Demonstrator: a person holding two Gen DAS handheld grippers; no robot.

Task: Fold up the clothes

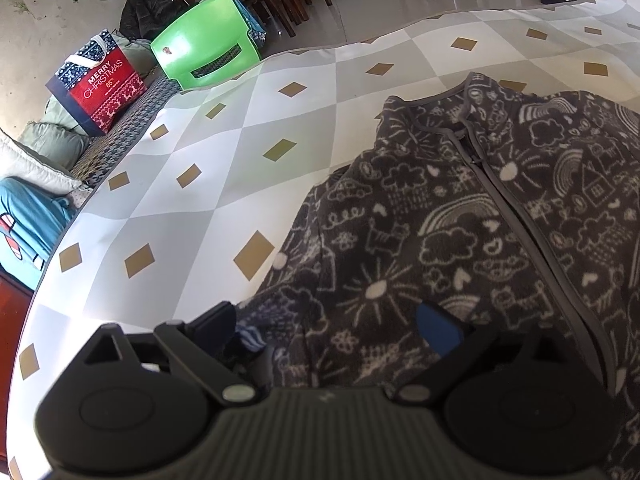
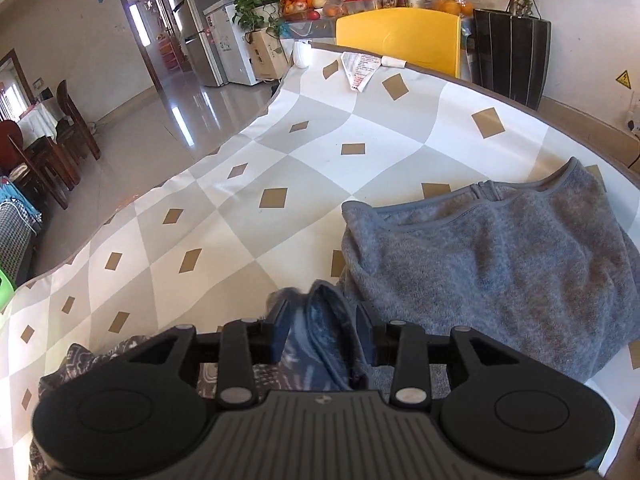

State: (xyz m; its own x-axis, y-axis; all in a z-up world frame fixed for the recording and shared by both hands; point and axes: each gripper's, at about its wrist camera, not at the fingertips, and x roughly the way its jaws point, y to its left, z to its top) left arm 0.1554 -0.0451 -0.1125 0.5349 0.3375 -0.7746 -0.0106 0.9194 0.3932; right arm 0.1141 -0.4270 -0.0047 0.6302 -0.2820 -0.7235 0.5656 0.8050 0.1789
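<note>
A dark grey fleece jacket [image 1: 460,220] with white doodles and a zip lies on the checked tablecloth [image 1: 200,200]. My left gripper [image 1: 326,324] hangs wide open over its near hem with nothing between its fingers. In the right wrist view part of the jacket [image 2: 480,260] is folded over and shows its plain grey inside. A bit of the doodle side [image 2: 100,360] shows at the lower left. My right gripper [image 2: 322,334] stands part open. A raised fold of fleece [image 2: 320,312] sits loosely between its fingers and fills the gap.
A green plastic chair [image 1: 200,48], a red Christmas bag [image 1: 100,80] and blue cloth [image 1: 28,220] lie beyond the table's left edge. At the far edge are a yellow chair [image 2: 400,36], a white cup [image 2: 302,54], a printed packet [image 2: 360,70] and a black planter [image 2: 512,56].
</note>
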